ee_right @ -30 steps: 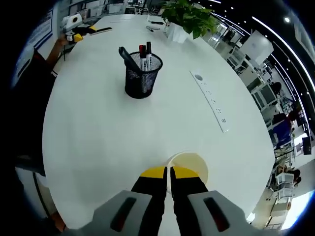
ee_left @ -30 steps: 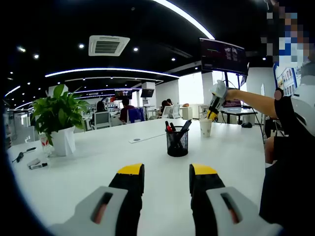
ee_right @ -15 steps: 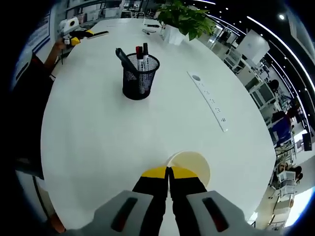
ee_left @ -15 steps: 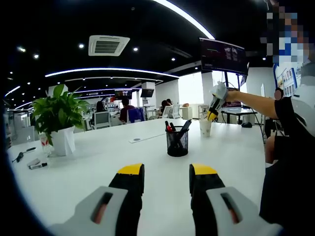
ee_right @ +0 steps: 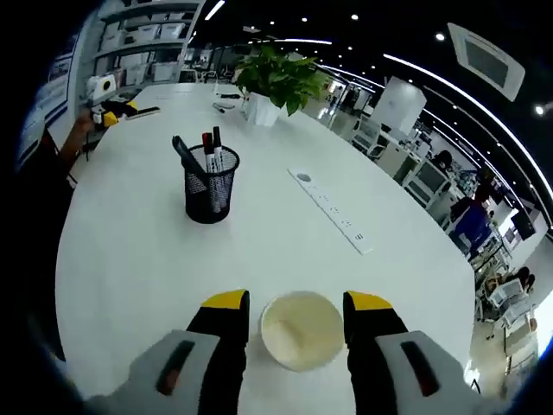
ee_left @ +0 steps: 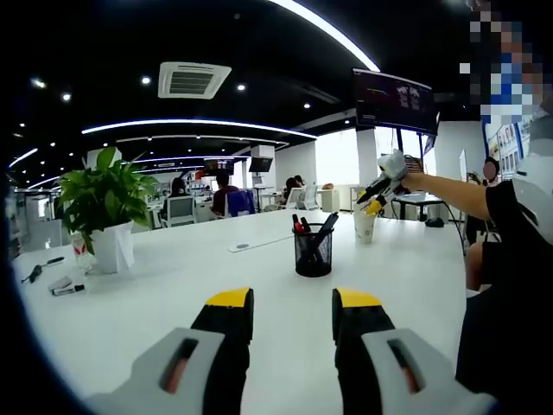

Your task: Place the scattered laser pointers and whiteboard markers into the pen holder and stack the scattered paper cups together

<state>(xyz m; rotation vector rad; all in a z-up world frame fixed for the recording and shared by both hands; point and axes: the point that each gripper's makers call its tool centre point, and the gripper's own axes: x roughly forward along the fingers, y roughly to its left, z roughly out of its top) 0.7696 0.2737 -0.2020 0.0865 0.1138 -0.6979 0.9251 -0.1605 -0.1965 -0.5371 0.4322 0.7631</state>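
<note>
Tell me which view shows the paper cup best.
The right gripper view: the paper cup stands upright on the table between the open right claw, its rim and hollow seen from above. In the left gripper view the cup is small and distant, seen side-on past the pen holder.

Broad glossy white table [ee_right: 130,233]. Black wire-mesh pen holder [ee_right: 207,194], dark throughout, holding red-capped and black-capped markers [ee_right: 212,147]. Cream-white paper cup [ee_right: 301,328], pale inside. Right gripper [ee_right: 296,316]: grey body, black jaws tipped yellow; left gripper [ee_left: 292,316] the same scheme. Long white power strip [ee_right: 333,210] with small dark sockets. Green leafy plant [ee_left: 102,194] in a plain white pot [ee_left: 112,249].
</note>
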